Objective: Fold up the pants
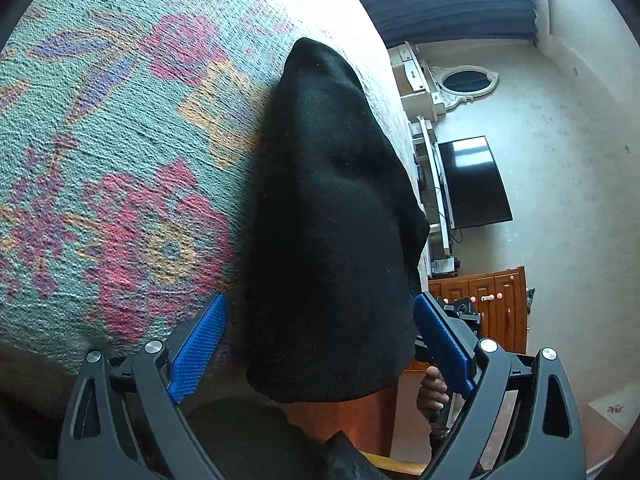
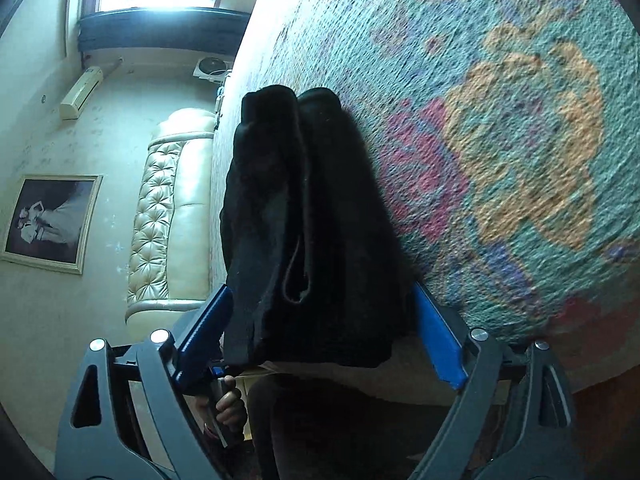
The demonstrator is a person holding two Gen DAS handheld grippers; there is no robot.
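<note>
From the left wrist camera, the left gripper (image 1: pixel 320 344) stands wide, its blue pads flanking but not pressing the near end of the black pants (image 1: pixel 332 208), which lie in a long folded bundle up the middle of the frame on a flowered bedspread (image 1: pixel 120 152); a television (image 1: pixel 472 184) shows at right. From the right wrist camera, the right gripper (image 2: pixel 320 332) is likewise spread wide around the pants (image 2: pixel 312 220) at center, the bedspread (image 2: pixel 500 140) filling the right side, a cream headboard (image 2: pixel 172 208) and a framed picture (image 2: pixel 52 220) at left.
</note>
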